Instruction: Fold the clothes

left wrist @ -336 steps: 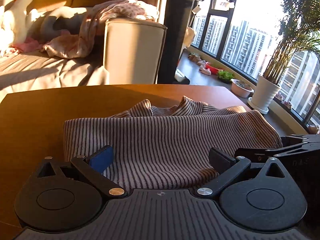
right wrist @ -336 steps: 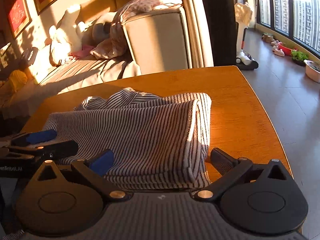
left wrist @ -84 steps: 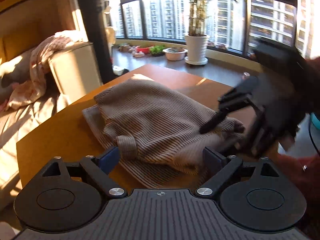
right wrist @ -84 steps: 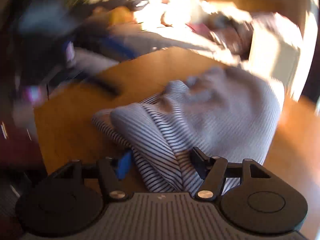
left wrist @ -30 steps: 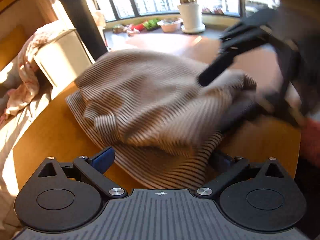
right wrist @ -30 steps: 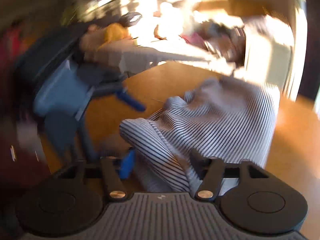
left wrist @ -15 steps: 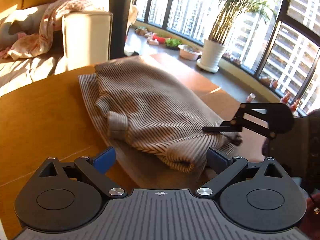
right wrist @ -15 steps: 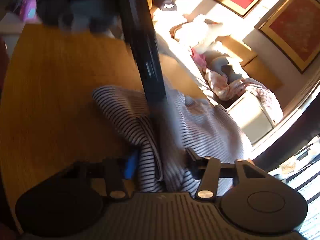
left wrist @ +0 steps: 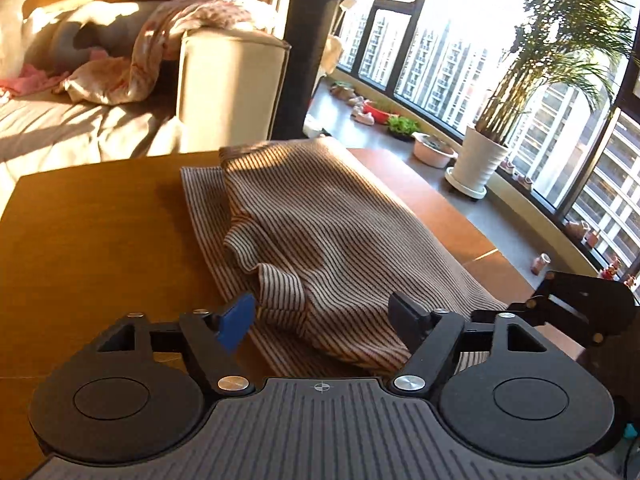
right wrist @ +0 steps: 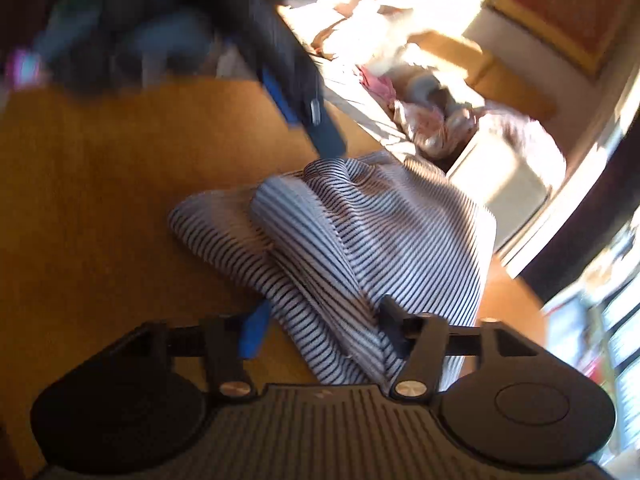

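The striped top (left wrist: 332,236) lies lengthwise away from the released left claw (left wrist: 324,316), its near hem between the jaws; the right claw (right wrist: 320,320), also spread, straddles its bunched end.

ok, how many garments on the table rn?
1: the striped sweater, folded on the wooden table between both tongs. More cloth lies on the sofa beyond; layers may hide another.

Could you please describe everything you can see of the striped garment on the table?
The cream, dark-striped ribbed knit garment lies folded in layers on the orange-brown wooden table, a cuffed sleeve end lying on top near the left tongs. Those tongs are open, straddling its near edge. The right tongs are open around a bunched fold; whether they touch is unclear.
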